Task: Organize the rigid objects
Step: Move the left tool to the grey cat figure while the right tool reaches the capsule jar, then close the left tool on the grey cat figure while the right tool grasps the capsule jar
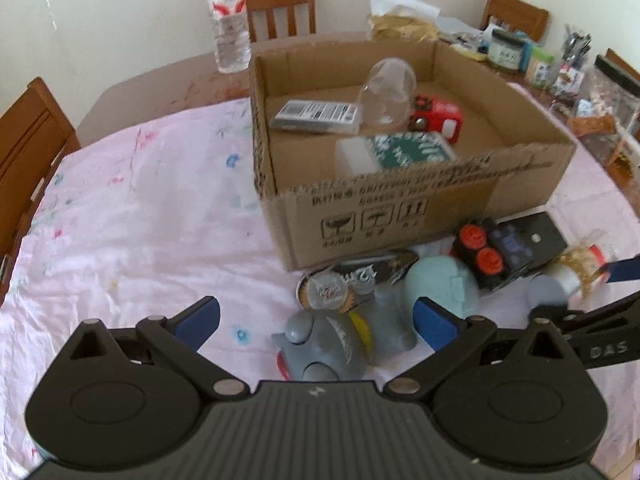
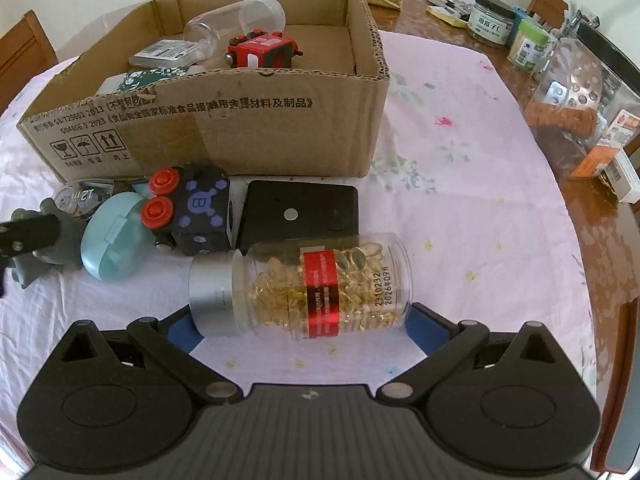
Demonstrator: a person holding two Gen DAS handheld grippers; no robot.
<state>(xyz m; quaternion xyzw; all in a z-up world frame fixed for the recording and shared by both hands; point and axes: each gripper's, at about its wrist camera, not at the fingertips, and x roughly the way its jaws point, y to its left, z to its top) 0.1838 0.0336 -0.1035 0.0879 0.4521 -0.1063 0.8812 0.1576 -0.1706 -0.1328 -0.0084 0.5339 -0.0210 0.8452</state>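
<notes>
Nearest the right claw (image 2: pixel 300 322), a clear plastic bottle (image 2: pixel 324 286) lies on its side on the pink flowered tabletop (image 2: pixel 460 184). It is full of golden capsules, with a silver cap pointing left and a red band round its middle. The claw is spread wide, one blue pad at the cap end and one at the base; whether they press the bottle I cannot tell.

The left claw (image 1: pixel 316 322) is also wide and holds nothing, hanging over a grey toy figure (image 1: pixel 320 344) that lies on the cloth between its fingers.

Just beyond sit a pale blue oval case (image 2: pixel 112 236), a black cube with red buttons (image 2: pixel 188 210) and a flat black box (image 2: pixel 300 212), close together in a row against the front of a cardboard box (image 2: pixel 224 128).

Inside the cardboard box are a red cube (image 2: pixel 262 50), a clear empty jar (image 2: pixel 236 20) on its side, a green patterned packet (image 1: pixel 408 150) and a small barcoded pack (image 1: pixel 316 114).
</notes>
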